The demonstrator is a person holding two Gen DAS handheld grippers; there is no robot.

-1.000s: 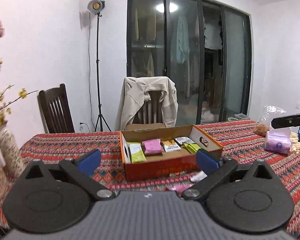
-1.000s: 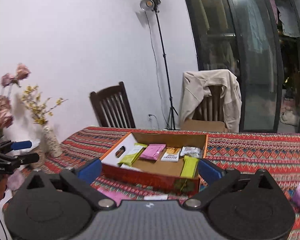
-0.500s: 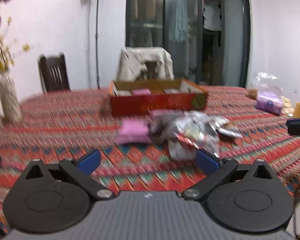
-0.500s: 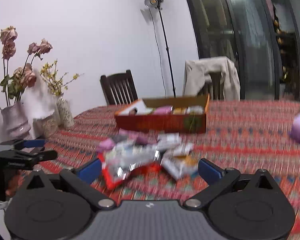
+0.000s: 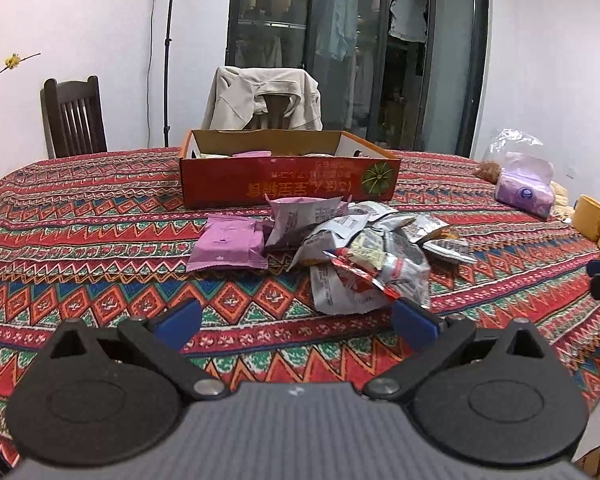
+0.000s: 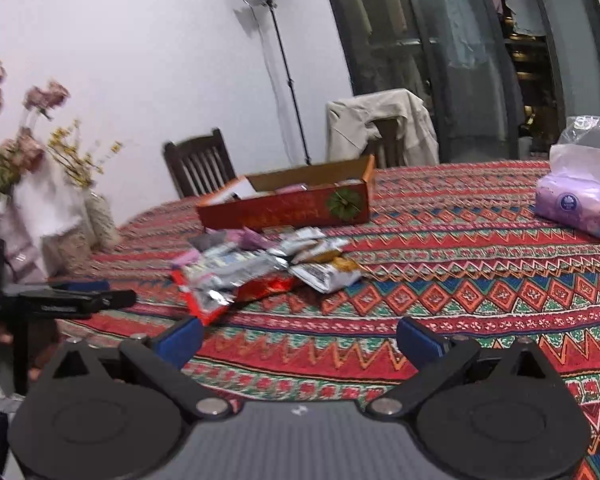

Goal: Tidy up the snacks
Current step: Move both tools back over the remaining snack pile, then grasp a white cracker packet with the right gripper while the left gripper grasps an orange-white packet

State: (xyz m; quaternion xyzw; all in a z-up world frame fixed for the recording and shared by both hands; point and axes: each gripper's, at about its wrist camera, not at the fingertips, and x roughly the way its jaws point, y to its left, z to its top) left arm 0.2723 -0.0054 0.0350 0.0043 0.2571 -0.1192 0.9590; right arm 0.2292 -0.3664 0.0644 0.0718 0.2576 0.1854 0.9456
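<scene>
A pile of snack packets [image 5: 360, 240] lies on the patterned tablecloth in front of a red cardboard box [image 5: 288, 184] that holds a few packets. A pink packet [image 5: 228, 244] lies at the pile's left. My left gripper [image 5: 296, 320] is open and empty, just short of the pile. The right wrist view shows the same pile [image 6: 260, 268] and box [image 6: 288, 208] farther off. My right gripper [image 6: 300, 340] is open and empty above the tablecloth. The left gripper shows at that view's left edge [image 6: 60, 300].
A purple tissue pack [image 5: 524, 188] and a yellow cup [image 5: 590, 216] stand at the right. Vases with flowers [image 6: 40, 200] stand at the table's left edge. Two chairs [image 5: 74, 116] stand behind the table, one draped with a beige jacket [image 5: 264, 96].
Both grippers have pulled back from the box toward the table's near side and dropped lower. The snack pile is now in full view between them and the box.
</scene>
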